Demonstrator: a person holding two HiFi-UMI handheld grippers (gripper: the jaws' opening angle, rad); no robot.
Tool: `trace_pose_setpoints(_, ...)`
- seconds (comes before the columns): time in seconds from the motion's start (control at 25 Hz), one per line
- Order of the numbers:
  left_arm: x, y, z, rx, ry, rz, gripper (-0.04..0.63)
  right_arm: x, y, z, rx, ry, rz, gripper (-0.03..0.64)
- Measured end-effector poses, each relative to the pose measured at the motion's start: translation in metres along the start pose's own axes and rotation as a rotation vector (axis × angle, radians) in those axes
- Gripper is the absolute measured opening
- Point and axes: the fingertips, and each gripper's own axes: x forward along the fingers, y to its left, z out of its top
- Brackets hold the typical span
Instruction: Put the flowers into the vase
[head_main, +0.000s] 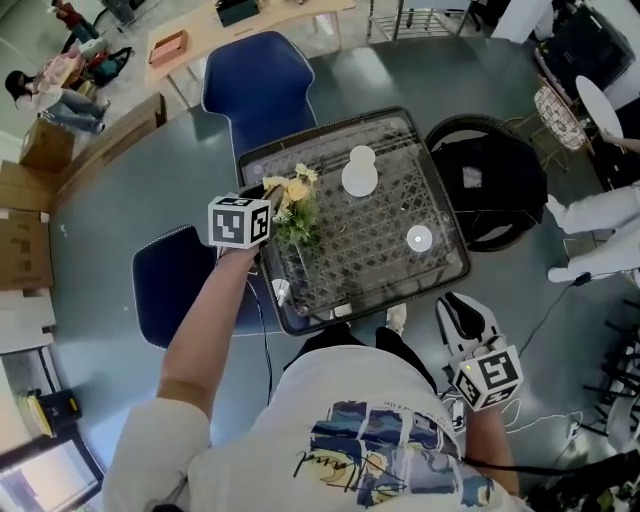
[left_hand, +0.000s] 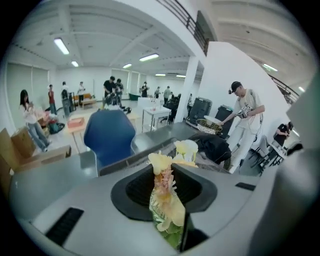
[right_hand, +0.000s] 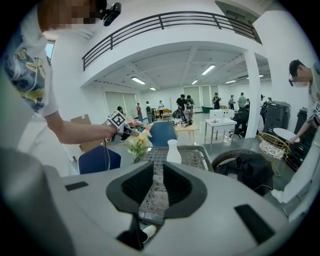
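Left gripper (left_hand: 163, 175) jaws clamp yellow flower bunch (left_hand: 161, 162), stems along jaws, blooms pointing forward; right gripper (right_hand: 158, 172) jaws narrowly apart, empty.

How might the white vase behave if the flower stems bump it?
The white vase looks tall and narrow-necked, so it may tip if nudged. It stands on an openwork tray, probably uneven footing.

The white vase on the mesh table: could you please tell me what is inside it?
No stems stick out of the vase; the flowers are clamped in the left tongs. Its interior below the neck is hidden.
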Motion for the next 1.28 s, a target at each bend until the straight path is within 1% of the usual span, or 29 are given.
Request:
trace_pose_setpoints(0.16, -0.033, -0.026, 0.089, 0.141, -0.181, -0.005, 0.109, -0.01, -0.006, -0.002, 0.004, -0.015, -0.024, 0.06)
trace_pose_setpoints(0.32, -0.06, -0.057, 0.161, 0.257, -0.329, -0.01, 0.107, -0.028, -0.016, -0.006, 0.023, -0.027, -0.073, 0.06)
trace_pose_setpoints(0.44, -0.071, -0.079, 0.203, 0.323, -0.406, -0.019, 0.104, -0.04, -0.019, -0.01, 0.037, -0.036, -0.102, 0.06)
trace_pose_setpoints(0.64, -0.072, -0.112, 0.249, 0.387, -0.504, -0.033, 0.103, -0.058, -0.031, -0.017, 0.065, -0.046, -0.151, 0.06)
trace_pose_setpoints(0.76, -0.062, -0.129, 0.266, 0.412, -0.546, -0.05, 0.103, -0.067, -0.035, -0.02, 0.074, -0.048, -0.182, 0.06)
trace_pose_setpoints(0.96, -0.046, -0.152, 0.271, 0.425, -0.583, -0.06, 0.103, -0.086, -0.043, -0.028, 0.086, -0.045, -0.226, 0.06)
trace_pose_setpoints(1.12, -0.023, -0.161, 0.267, 0.448, -0.594, -0.059, 0.103, -0.094, -0.052, -0.033, 0.1, -0.041, -0.25, 0.06)
trace_pose_setpoints(1.28, 0.002, -0.164, 0.25, 0.461, -0.589, -0.039, 0.103, -0.099, -0.061, -0.035, 0.111, -0.035, -0.259, 0.06)
